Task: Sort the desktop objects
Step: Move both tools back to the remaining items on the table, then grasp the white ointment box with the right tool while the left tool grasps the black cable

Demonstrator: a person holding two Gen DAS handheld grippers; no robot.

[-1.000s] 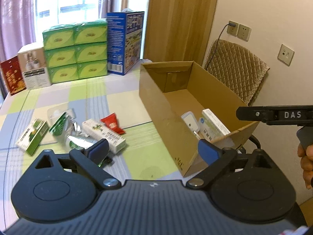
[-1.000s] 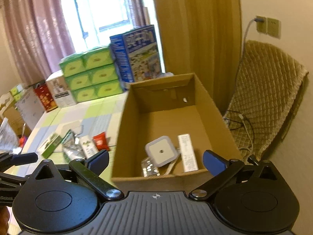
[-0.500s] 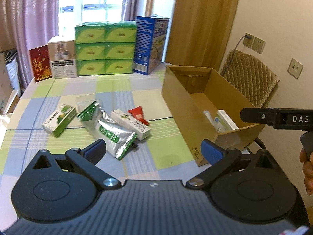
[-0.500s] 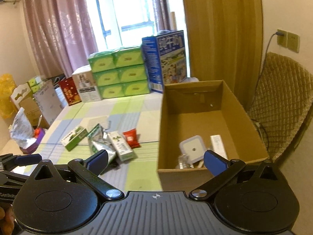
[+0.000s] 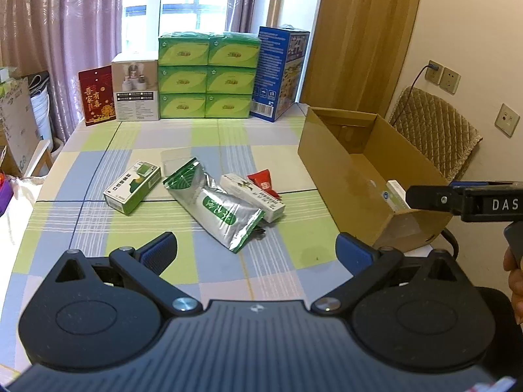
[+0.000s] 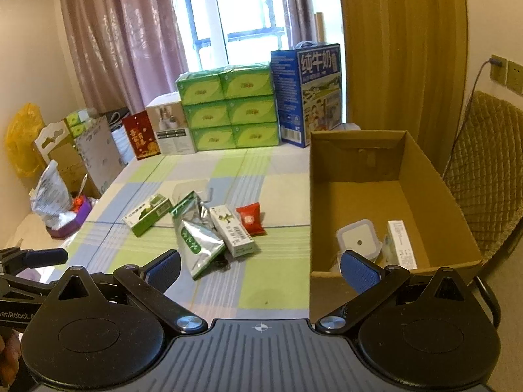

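Observation:
On the checked tablecloth lie a green box point(image 5: 132, 187) point(image 6: 147, 214), a silver foil pouch point(image 5: 219, 209) point(image 6: 196, 240), a white carton point(image 5: 253, 197) point(image 6: 231, 230), a red packet point(image 5: 263, 182) point(image 6: 250, 219) and a clear plastic piece point(image 5: 175, 160). An open cardboard box point(image 5: 340, 176) point(image 6: 313, 202) at the right holds a square white device point(image 6: 358, 241) and a white carton point(image 6: 401, 243). My left gripper point(image 5: 256, 251) is open and empty, held back above the table's near edge. My right gripper point(image 6: 260, 269) is open and empty too, near the box's front left corner.
Stacked green tissue packs point(image 5: 209, 76), a blue milk carton case point(image 5: 282, 72), a white product box point(image 5: 135, 89) and a red card point(image 5: 97, 94) line the table's far edge. A quilted chair point(image 6: 487, 176) stands right of the box. Bags and cartons point(image 6: 59, 176) crowd the left floor.
Both grippers have pulled back and risen away from the cardboard box, so more of the table and the loose items shows. Both stay open and empty.

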